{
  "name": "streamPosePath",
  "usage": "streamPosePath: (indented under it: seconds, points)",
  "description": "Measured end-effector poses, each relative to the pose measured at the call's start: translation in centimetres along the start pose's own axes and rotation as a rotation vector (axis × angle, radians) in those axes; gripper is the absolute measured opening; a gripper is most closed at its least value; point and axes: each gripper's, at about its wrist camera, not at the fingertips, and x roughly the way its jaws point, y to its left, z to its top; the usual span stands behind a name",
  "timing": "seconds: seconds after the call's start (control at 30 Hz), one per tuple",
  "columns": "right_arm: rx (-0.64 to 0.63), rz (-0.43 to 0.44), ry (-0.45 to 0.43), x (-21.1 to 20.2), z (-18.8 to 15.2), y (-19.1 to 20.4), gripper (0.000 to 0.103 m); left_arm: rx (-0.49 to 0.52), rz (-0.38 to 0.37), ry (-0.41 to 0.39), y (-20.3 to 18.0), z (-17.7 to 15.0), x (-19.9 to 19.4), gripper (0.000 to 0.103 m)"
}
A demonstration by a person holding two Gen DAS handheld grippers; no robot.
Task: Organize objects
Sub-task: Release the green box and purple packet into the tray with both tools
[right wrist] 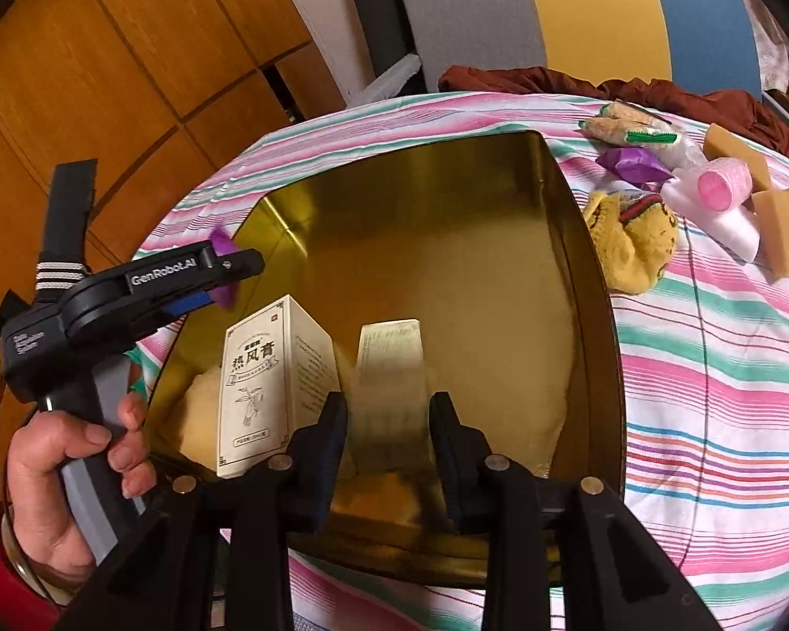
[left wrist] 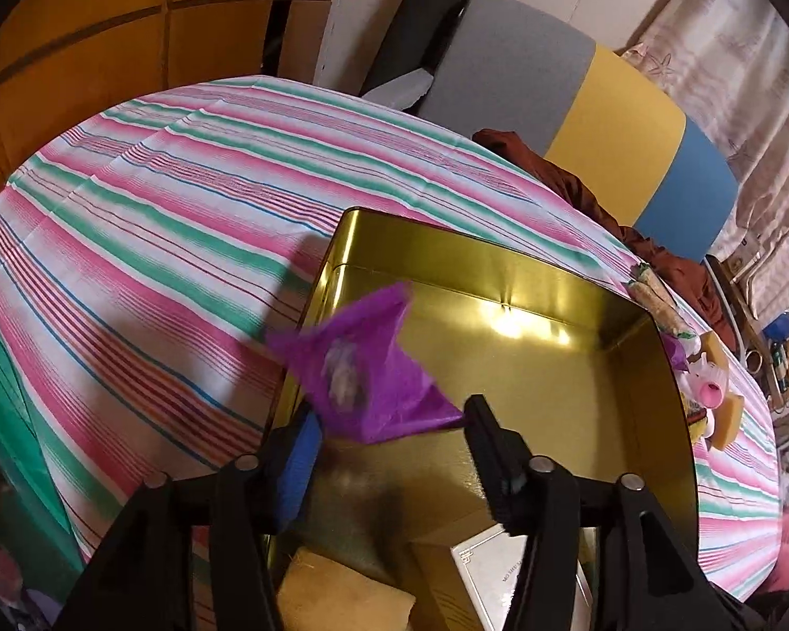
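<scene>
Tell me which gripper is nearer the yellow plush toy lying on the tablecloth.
Right. The right gripper is over the gold tin, and the yellow plush toy lies just outside the tin's right wall. The left gripper hangs at the tin's opposite, left edge with a purple packet.

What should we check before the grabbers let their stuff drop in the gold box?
1. Purple packet between the left gripper fingers: ok, though whether the pads press it: cannot tell.
2. Purple packet over the gold tin, not the cloth: ok, just inside its left wall.
3. Small box between the right gripper fingers: ok, blurred, grip cannot tell.
4. Bare floor in the tin for both: ok.
5. White carton upright in the tin, beside the small box: ok.
6. Everything sorted: not ok, the pink cup sits outside.
</scene>
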Motion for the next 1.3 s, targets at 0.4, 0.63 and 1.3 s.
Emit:
streamPosePath:
  seconds: [0.4,0.63,1.3]
  points:
    - [0.066,0.019,-0.118,-4.0,-0.5,-2.3,0.035,-0.068,0.003,-0.064,0.2,0.8,-2.1,0.086]
    - [0.15,-0.006,-0.173,-6.1,-0.4,-5.6,0.035,-0.128,0.024,-0.148,-1.0,0.0,-5.6,0.1]
    - [0.352,-0.091,-0.212,-8.0,-2.8,-16.0,0.037,0.126,-0.117,-0.118,-14.2,-5.2,-8.1,0.102]
